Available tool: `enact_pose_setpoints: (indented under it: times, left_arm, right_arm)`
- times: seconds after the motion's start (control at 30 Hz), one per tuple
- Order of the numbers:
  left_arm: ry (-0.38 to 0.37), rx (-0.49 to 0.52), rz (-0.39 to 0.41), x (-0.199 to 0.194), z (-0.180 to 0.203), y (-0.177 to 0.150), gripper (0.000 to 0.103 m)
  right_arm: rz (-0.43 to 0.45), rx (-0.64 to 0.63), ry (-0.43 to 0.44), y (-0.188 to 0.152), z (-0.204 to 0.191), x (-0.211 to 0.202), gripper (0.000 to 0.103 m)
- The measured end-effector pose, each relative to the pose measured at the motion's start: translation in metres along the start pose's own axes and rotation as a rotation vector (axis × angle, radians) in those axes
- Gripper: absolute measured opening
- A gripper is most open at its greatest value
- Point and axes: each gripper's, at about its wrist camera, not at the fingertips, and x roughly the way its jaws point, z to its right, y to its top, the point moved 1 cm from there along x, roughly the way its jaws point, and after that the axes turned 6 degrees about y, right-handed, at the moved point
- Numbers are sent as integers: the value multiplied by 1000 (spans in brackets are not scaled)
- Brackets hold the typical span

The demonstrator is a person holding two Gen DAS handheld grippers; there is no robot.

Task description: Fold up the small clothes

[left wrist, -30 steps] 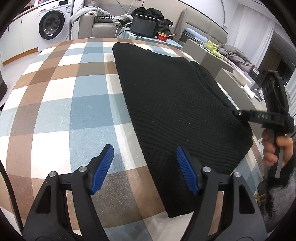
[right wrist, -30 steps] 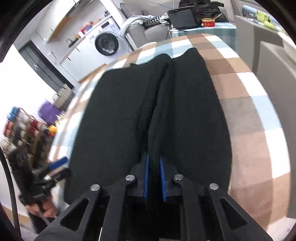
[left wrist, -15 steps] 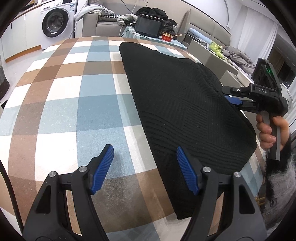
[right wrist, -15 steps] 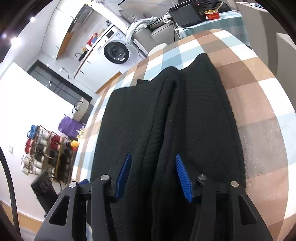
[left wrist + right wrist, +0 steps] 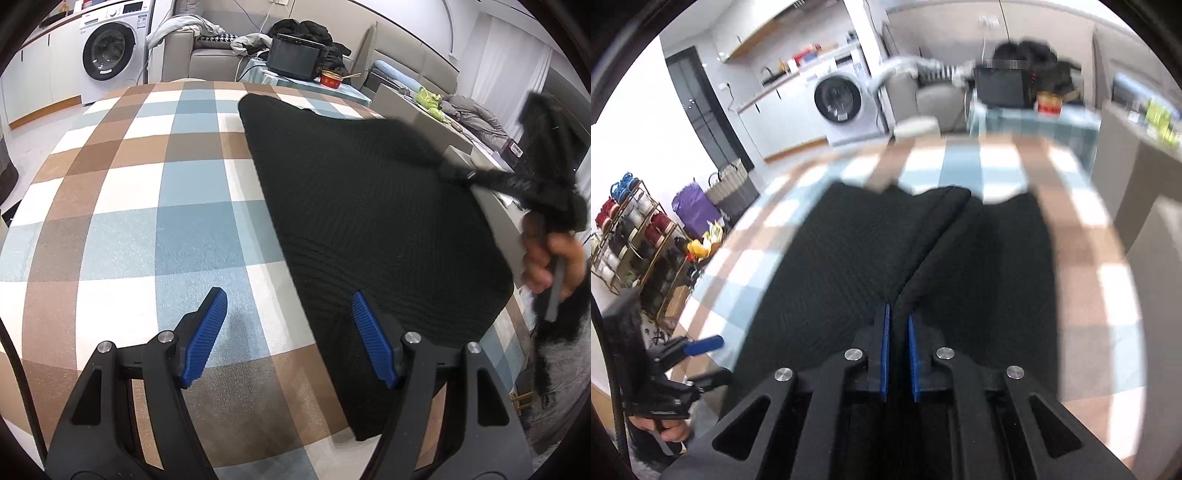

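Note:
A black knit garment (image 5: pixel 369 221) lies on the plaid-covered table (image 5: pixel 147 184), toward its right side. My left gripper (image 5: pixel 290 332) is open and empty, low over the near table edge, with its right finger over the garment's near left edge. My right gripper (image 5: pixel 898 325) is shut on a raised ridge of the black garment (image 5: pixel 849 266) at its right edge. In the left wrist view it (image 5: pixel 454 173) is blurred at the garment's far right side. The left gripper also shows in the right wrist view (image 5: pixel 698 347) at the lower left.
A washing machine (image 5: pixel 110 55), a sofa with clothes (image 5: pixel 207 40), and a side table with a black box (image 5: pixel 295 55) and a red bowl (image 5: pixel 330 78) stand beyond the table. A shoe rack (image 5: pixel 631 229) stands on the floor to one side.
My right gripper, open over the garment half a second ago, has closed on a fold of it and is moving, blurred. My left gripper stayed open and shifted slightly nearer the garment.

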Motion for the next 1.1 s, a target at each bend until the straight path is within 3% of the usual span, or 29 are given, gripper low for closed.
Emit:
enact_pose_setpoints:
  times: [0.1, 0.17, 0.27, 0.37, 0.43, 0.5, 0.67, 0.7, 0.73, 0.9, 1.0, 1.03, 1.1]
  left_arm:
    - [-7, 5, 7, -1, 2, 1, 68]
    - [-10, 5, 3, 3, 4, 2, 68]
    - [-22, 3, -14, 9, 8, 3, 68]
    - [-19, 23, -16, 12, 14, 3, 68]
    - [-22, 21, -15, 12, 15, 3, 68]
    - [-33, 12, -22, 14, 14, 3, 68]
    - [-39, 21, -27, 17, 19, 5, 68]
    - [-41, 23, -28, 17, 20, 6, 68]
    - [-42, 24, -28, 16, 21, 7, 68]
    - [-37, 26, -3, 5, 22, 8, 68]
    - [-24, 8, -3, 3, 17, 6, 68]
    - [-24, -2, -7, 3, 15, 6, 68]
    - [-33, -12, -9, 1, 13, 5, 68]
  right_arm:
    - [38, -15, -102, 6, 10, -21, 8]
    - [8, 21, -164, 3, 29, -14, 10]
    - [-80, 133, -169, -7, 67, 11, 13]
    - [-93, 213, -79, -19, 82, 9, 18]
    - [-83, 220, -42, -26, 83, -1, 35]
    - [-83, 245, 20, -38, 84, -8, 40]
    - [-93, 240, 37, -64, 71, -12, 37]
    - [-87, 236, 24, -65, 69, -12, 21]
    - [-87, 228, 26, -64, 66, -12, 11]
    - [1, 139, -15, -47, 36, -43, 11]
    - [-97, 158, -123, -60, 45, -26, 15]
    - [-129, 184, -136, -67, 51, -19, 17]
    - [-112, 217, -101, -73, 54, -22, 25]
